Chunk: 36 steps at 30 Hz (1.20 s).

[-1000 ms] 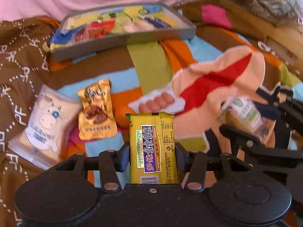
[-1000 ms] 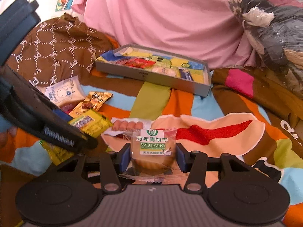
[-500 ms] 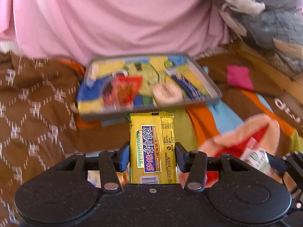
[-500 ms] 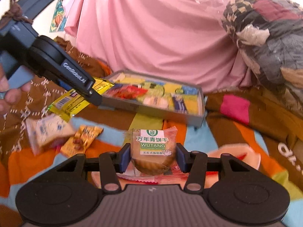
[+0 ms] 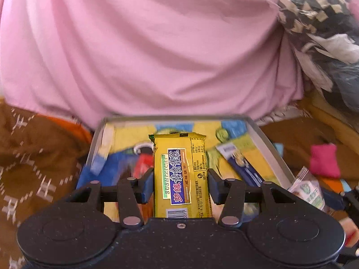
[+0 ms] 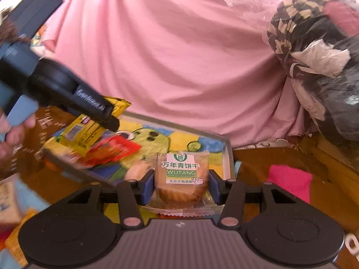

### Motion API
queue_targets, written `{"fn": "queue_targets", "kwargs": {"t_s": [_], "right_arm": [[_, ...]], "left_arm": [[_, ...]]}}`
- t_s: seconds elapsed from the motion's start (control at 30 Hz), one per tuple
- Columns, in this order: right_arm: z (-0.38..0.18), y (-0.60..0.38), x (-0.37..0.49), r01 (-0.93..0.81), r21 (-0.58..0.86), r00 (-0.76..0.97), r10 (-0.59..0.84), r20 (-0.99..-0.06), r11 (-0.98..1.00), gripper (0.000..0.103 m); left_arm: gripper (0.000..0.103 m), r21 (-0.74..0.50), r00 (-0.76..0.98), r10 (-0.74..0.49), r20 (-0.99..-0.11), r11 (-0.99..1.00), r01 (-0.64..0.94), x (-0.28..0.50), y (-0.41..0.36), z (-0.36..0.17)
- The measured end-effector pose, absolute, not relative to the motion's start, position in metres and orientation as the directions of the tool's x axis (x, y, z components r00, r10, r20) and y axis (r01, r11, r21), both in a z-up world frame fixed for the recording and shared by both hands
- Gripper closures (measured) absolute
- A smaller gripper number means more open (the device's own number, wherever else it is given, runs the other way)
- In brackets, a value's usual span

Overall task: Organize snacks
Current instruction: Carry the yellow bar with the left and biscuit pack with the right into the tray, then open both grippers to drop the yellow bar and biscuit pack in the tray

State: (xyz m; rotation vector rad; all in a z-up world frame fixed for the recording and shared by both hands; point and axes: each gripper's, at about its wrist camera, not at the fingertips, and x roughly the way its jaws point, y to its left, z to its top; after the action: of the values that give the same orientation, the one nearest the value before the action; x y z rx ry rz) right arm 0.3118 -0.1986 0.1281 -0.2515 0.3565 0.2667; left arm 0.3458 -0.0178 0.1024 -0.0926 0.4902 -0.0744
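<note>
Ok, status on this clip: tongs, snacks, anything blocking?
Left tongs shut on yellow biscuit pack. Right tongs shut on round cake. Both over tray. Nothing blocking.

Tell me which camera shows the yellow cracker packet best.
The left wrist view: the yellow cracker packet stands upright and sharp between the left gripper fingers, label readable, over the tray. The right wrist view shows it only tilted, blurred and partly hidden behind that gripper.

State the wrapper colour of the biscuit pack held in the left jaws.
Yellow biscuit pack with a dark blue label panel; clearest in the left wrist view.
</note>
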Motion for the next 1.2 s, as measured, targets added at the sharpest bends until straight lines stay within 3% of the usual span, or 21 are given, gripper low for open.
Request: {"fn": "queue_targets", "kwargs": {"t_s": [0.57, 0.67, 0.7, 0.77, 0.8, 0.9, 1.07, 1.2], "right_arm": [[0.078, -0.198, 0.379, -0.252, -0.175, 0.888, 0.155, -0.433, 0.952, 0.048], [0.077, -0.198, 0.38, -0.251, -0.16, 0.885, 0.159, -0.437, 0.955, 0.04], [0.077, -0.198, 0.38, -0.247, -0.16, 0.886, 0.156, -0.436, 0.956, 0.035], [0.078, -0.2, 0.379, -0.226, -0.163, 0.895, 0.139, -0.423, 0.961, 0.009], [0.079, -0.201, 0.377, -0.218, -0.161, 0.9, 0.134, -0.415, 0.963, 0.006], [0.084, -0.203, 0.37, -0.207, -0.171, 0.908, 0.124, -0.4, 0.963, 0.001], [0.096, -0.205, 0.356, -0.199, -0.197, 0.914, 0.11, -0.39, 0.96, 0.0], [0.112, -0.21, 0.341, -0.197, -0.18, 0.923, 0.12, -0.366, 0.964, 0.0]], "left_arm": [[0.053, -0.135, 0.851, -0.09, -0.517, 0.991, 0.023, 0.398, -0.011, 0.04], [0.055, -0.118, 0.855, -0.094, -0.51, 0.992, 0.039, 0.397, -0.014, 0.039], [0.053, -0.116, 0.854, -0.093, -0.513, 0.992, 0.038, 0.397, -0.015, 0.04], [0.042, -0.123, 0.85, -0.092, -0.518, 0.992, 0.032, 0.397, -0.016, 0.04], [0.036, -0.131, 0.85, -0.095, -0.519, 0.991, 0.03, 0.396, -0.015, 0.04], [0.02, -0.176, 0.853, -0.092, -0.514, 0.984, 0.0, 0.389, -0.011, 0.043], [0.003, -0.266, 0.88, -0.059, -0.472, 0.961, -0.078, 0.371, -0.001, 0.053], [0.001, -0.29, 0.897, -0.033, -0.441, 0.951, -0.107, 0.349, 0.003, 0.064]]}}
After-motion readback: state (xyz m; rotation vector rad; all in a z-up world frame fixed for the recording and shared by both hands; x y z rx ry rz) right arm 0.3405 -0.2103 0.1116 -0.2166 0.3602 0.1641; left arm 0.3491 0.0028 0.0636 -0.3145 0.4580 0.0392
